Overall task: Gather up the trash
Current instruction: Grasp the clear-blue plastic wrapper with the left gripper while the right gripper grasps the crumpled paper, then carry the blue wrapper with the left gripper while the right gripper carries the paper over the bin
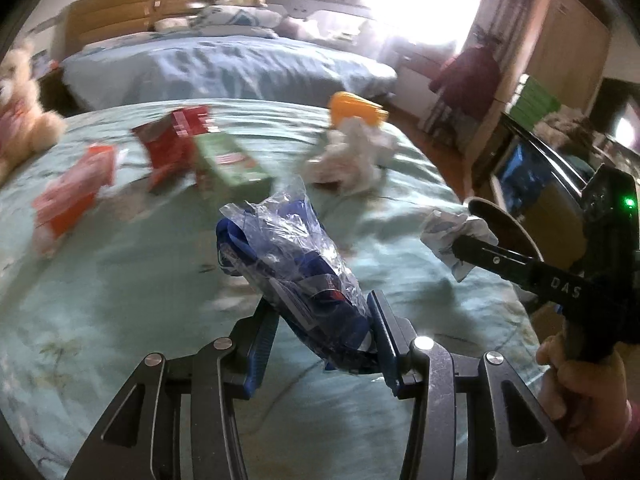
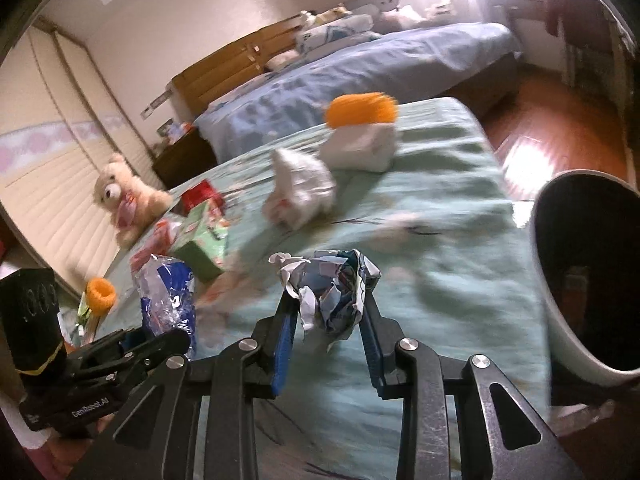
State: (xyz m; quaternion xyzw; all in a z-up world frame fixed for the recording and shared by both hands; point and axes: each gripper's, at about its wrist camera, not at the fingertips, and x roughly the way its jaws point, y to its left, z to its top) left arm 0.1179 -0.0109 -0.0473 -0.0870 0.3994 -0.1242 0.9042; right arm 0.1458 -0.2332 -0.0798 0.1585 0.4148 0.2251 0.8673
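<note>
Left gripper [image 1: 320,336] clenched on blue plastic wrapper [image 1: 296,264], right gripper [image 2: 328,312] grasping crumpled paper [image 2: 332,292], bin [image 2: 588,276] interior visible only in right view, just right of it

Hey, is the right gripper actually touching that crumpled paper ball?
Touching. The right wrist view shows the crumpled paper ball pinched between both fingers of the right gripper, lifted off the bed.

Both tongs are built alike: black metal linkage arms, scuffed in places, joined by round silver screws, each ending in blue ribbed pads. The left tongs [image 1: 324,336] show this plainly, as do the right tongs [image 2: 330,320]. Seen from the left wrist camera, the right unit's black body carries a green light and the white letters "DAS" (partly legible). The right hand [image 1: 580,384] is bare-skinned, with a pink cuff.
</note>
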